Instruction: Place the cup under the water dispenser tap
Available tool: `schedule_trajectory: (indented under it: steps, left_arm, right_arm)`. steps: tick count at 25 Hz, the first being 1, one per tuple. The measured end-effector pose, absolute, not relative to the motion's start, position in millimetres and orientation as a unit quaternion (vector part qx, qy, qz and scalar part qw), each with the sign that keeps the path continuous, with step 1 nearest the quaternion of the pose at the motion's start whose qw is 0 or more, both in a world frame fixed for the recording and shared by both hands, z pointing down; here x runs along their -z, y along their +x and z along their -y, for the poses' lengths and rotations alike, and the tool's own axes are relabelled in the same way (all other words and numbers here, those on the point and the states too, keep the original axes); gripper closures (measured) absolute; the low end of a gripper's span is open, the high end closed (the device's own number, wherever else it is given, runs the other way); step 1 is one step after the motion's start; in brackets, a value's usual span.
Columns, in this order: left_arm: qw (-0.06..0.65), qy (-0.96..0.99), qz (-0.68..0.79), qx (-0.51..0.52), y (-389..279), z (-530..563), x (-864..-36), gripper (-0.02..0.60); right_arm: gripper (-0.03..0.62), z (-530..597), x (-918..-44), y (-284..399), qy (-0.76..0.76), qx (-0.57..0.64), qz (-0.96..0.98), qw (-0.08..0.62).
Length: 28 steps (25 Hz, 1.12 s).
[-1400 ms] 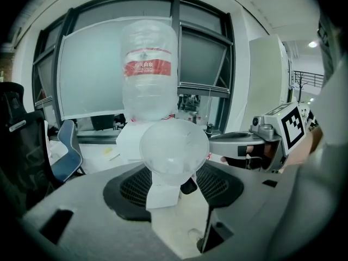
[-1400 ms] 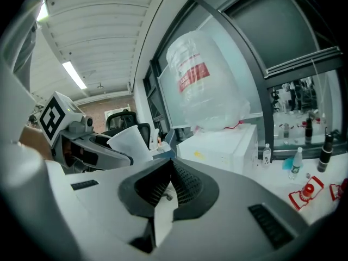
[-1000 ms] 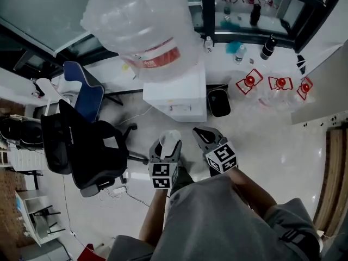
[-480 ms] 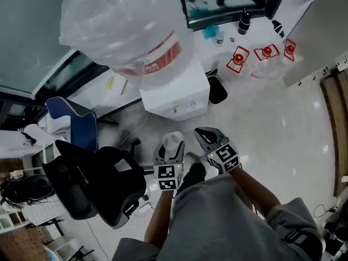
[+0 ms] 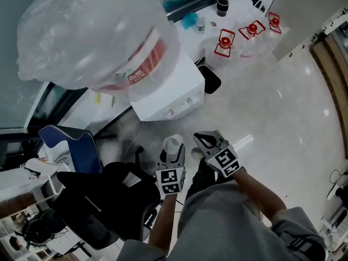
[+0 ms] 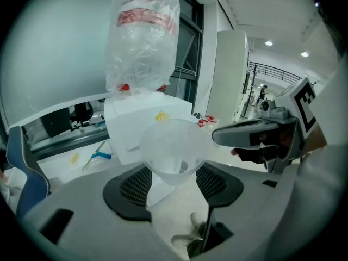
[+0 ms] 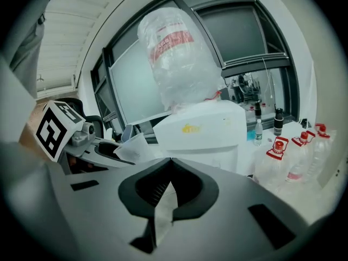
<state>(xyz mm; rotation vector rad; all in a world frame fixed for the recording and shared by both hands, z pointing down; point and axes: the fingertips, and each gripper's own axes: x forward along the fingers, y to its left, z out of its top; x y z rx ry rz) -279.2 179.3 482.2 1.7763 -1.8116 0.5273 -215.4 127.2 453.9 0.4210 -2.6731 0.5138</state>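
Note:
My left gripper [image 5: 173, 152] is shut on a clear plastic cup [image 5: 173, 143], which stands upright between its jaws; in the left gripper view the cup [image 6: 174, 148] fills the gap between the black pads. The white water dispenser [image 5: 166, 99] with a big upturned bottle [image 5: 92, 37] stands ahead of the cup, some way off. Beside the left one, my right gripper [image 5: 209, 140] is shut with nothing in it; its jaw tips meet in the right gripper view [image 7: 169, 162]. The dispenser [image 7: 201, 132] faces both grippers.
A black office chair [image 5: 103, 200] and a blue chair [image 5: 68, 145] stand to the left. Several red-capped water bottles [image 5: 239, 37] and a black bin [image 5: 209, 80] sit right of the dispenser. Pale tiled floor [image 5: 272, 124] spreads to the right.
Both grippers have sunk a little and tipped downward, the cup still held. The head view has swung, so the dispenser and bottle now loom larger at the upper left.

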Motion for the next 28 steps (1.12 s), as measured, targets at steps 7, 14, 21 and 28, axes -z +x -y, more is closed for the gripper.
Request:
schedule_trajectory:
  steps: [7,14,21,28]
  left_arm:
    - [0.274,0.656,0.673,-0.205,-281.3,-161.7,-507.8,0.325]
    - [0.286,0.641,0.675,-0.227,-276.7,-141.4,-539.0,0.325]
    - [0.283,0.619,0.695,-0.233,-282.2,-126.2,-569.0,0.325]
    - [0.271,0.617,0.698,-0.242,-290.7,-110.7,-603.9,0.325]
  right_arm:
    - [0.583,-98.6,-480.1,-215.9,0.164,-0.19,0.948,0.194]
    - [0.583,-75.2,-508.4,-203.7,0.154,-0.188,0.949,0.199]
    - [0.583,-57.7,-541.2,-188.0,0.157,-0.215,0.943,0.199]
    - [0.583,-49.0,-569.4,-189.4,0.179,-0.227,0.937,0.194]
